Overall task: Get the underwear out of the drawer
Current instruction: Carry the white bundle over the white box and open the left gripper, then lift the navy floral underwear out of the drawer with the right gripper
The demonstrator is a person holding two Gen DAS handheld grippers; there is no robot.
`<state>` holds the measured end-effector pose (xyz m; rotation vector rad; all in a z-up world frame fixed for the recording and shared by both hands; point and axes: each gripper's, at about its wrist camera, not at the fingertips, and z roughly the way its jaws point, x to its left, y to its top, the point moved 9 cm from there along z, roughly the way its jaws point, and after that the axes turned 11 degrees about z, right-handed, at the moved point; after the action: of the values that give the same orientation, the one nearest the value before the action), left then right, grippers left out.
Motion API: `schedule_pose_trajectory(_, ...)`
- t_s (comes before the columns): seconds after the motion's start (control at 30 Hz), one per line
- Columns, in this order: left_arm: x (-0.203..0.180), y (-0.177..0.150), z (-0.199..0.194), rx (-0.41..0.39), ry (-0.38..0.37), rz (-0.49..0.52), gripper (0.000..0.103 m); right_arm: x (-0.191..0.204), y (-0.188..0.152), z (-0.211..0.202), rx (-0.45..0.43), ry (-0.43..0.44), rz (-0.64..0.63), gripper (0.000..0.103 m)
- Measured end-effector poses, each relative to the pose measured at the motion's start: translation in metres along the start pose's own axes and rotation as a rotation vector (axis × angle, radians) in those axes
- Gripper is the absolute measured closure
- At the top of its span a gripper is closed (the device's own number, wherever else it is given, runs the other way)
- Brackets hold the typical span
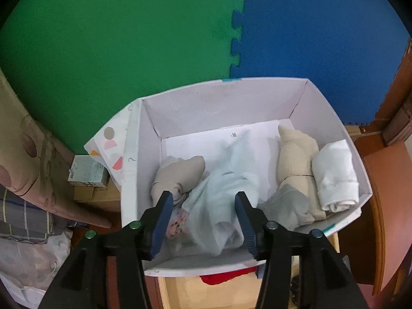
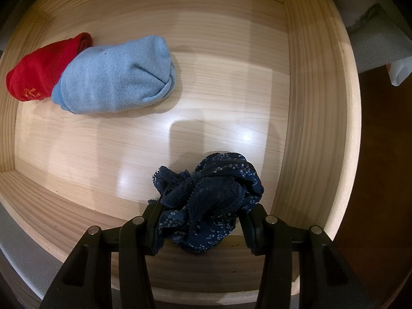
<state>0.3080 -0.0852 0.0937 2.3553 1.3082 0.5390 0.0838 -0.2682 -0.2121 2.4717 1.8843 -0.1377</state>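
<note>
In the right wrist view, my right gripper (image 2: 200, 221) points down into a wooden drawer (image 2: 309, 103) and is shut on a bunched navy lace underwear (image 2: 213, 193). A light blue rolled underwear (image 2: 116, 77) and a red one (image 2: 38, 74) lie at the drawer's far left. In the left wrist view, my left gripper (image 1: 203, 219) hangs over a white cardboard box (image 1: 219, 108), its blue pads standing apart. A pale blue garment (image 1: 226, 180) lies loose between them in the box, partly blurred.
The box also holds a taupe roll (image 1: 177, 172), a beige roll (image 1: 296, 154), a white roll (image 1: 334, 175) and a grey piece (image 1: 288, 206). Green and blue foam mats (image 1: 128, 38) cover the floor behind. Small cartons (image 1: 87, 172) and bedding sit to the left.
</note>
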Motion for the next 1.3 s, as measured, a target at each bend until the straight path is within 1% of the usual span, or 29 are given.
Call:
schedule_pose_trajectory(0.13, 0.011, -0.012, -0.025, -0.035, 0.009, -0.017, 0.049, 0.000, 0.000, 0.001, 0.001, 0.000, 0.002, 0.059)
schedule_pose_trajectory(0.23, 0.020, -0.028, -0.039, -0.054, 0.008, -0.033, 0.048, 0.000, 0.000, 0.001, 0.001, 0.000, 0.003, 0.059)
schedule_pose_trajectory(0.33, 0.028, -0.051, -0.050, -0.057, 0.006, -0.059, 0.048, 0.000, 0.001, 0.001, 0.001, -0.001, 0.002, 0.059)
schedule_pose_trajectory(0.47, 0.033, -0.084, -0.054, -0.059, 0.029, -0.068, 0.048, 0.001, 0.000, 0.001, 0.001, -0.001, 0.002, 0.059)
schedule_pose_trajectory(0.6, 0.026, -0.121, -0.039, -0.033, 0.019, -0.054, 0.048, 0.001, 0.000, 0.002, 0.001, -0.005, -0.002, 0.059)
schedule_pose_trajectory(0.77, 0.020, -0.168, -0.010, 0.012, 0.016, -0.115, 0.048, 0.002, -0.001, 0.001, 0.000, -0.006, -0.003, 0.059)
schedule_pose_trajectory(0.97, 0.015, -0.220, 0.021, 0.026, 0.051, -0.209, 0.048, 0.003, -0.001, 0.000, -0.005, -0.007, -0.008, 0.058)
schedule_pose_trajectory(1.1, 0.009, -0.244, 0.035, 0.035, 0.081, -0.242, 0.048, 0.006, -0.003, -0.002, -0.024, -0.021, -0.026, 0.060)
schedule_pose_trajectory(1.2, 0.007, -0.255, 0.040, 0.036, 0.095, -0.257, 0.048, 0.008, -0.002, -0.008, -0.054, -0.016, -0.025, 0.061)
schedule_pose_trajectory(1.23, 0.007, -0.257, 0.041, 0.043, 0.088, -0.268, 0.048, 0.008, -0.002, -0.010, -0.062, -0.012, -0.021, 0.061)
schedule_pose_trajectory(1.3, 0.009, -0.256, 0.038, 0.020, 0.078, -0.292, 0.048, 0.008, -0.001, -0.016, -0.085, 0.003, -0.008, 0.062)
